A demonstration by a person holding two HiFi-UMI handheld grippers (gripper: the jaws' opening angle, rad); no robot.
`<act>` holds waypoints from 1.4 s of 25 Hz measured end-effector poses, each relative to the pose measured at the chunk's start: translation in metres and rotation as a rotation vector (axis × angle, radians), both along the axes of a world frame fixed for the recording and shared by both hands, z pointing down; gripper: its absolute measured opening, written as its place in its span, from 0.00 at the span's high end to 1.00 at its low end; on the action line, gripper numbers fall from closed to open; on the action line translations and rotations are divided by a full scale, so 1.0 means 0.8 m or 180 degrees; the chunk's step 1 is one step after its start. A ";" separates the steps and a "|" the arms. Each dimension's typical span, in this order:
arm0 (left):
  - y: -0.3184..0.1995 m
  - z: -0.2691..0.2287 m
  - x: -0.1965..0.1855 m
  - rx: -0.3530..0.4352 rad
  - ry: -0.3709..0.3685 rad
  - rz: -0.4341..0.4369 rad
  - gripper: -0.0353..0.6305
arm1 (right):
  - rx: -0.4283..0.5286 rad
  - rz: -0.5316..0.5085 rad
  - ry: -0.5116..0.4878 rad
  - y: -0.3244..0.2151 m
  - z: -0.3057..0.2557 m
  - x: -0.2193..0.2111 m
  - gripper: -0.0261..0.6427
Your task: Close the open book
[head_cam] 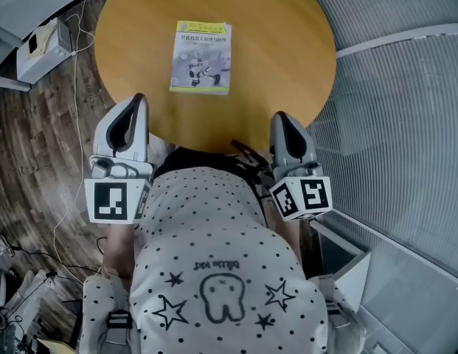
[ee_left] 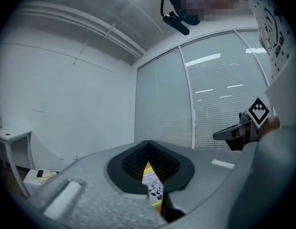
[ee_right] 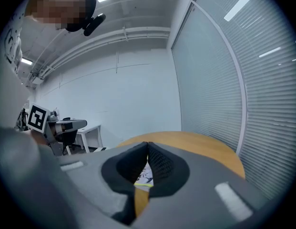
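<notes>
a round desk [head_cam: 288,65] with a smooth, honey-coloured wooden top is filling the upper part of the head view. a thick paperback book [head_cam: 201,57] is lying flat near the middle of it, shut, its pale glossy cover with a yellow-green band facing up, well apart from both tools. the left tool [head_cam: 136,100] and the right tool [head_cam: 282,118], both of matte grey plastic with rounded shells, are hovering at the near edge of the desk, one on each side of the person's white shirt [head_cam: 214,271] dotted with black spots and stars. each is carrying a cube with a black-and-white square marker [head_cam: 114,201] at its rear. both are pointing forward toward the book. in its own view, the left tool [ee_left: 148,147] is closed, its black ribbed pads meeting at the tips with nothing gripped, and the book [ee_left: 152,187] is showing through the gap below them. the right tool [ee_right: 148,146] is likewise closed and empty. a wood-patterned floor [head_cam: 37,146] is lying to the left, with a white box [head_cam: 44,46] and thin cables [head_cam: 75,124] on it; slatted blinds [head_cam: 406,124] are standing to the right.
</notes>
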State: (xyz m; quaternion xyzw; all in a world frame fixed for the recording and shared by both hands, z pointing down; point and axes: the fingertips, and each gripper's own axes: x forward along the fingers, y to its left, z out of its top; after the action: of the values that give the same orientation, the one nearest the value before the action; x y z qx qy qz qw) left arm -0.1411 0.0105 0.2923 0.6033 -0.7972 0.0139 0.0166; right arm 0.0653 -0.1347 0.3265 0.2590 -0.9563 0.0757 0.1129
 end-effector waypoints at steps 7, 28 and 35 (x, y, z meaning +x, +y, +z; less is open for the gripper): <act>0.011 0.015 0.008 -0.0003 0.0101 -0.0046 0.93 | -0.0010 0.0013 0.0057 0.005 0.005 0.008 0.95; 0.007 0.017 0.013 0.0014 0.0112 0.0013 0.93 | -0.0009 -0.0003 0.0076 0.007 0.007 0.012 0.95; 0.005 0.014 0.014 0.0042 0.0100 0.0027 0.93 | 0.0003 0.0001 0.0075 0.007 0.006 0.012 0.95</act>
State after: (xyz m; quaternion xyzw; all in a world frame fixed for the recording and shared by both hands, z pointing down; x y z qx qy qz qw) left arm -0.1303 0.0146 0.3032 0.6069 -0.7944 -0.0008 0.0250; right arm 0.0746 -0.1289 0.3310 0.2601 -0.9549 0.0721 0.1240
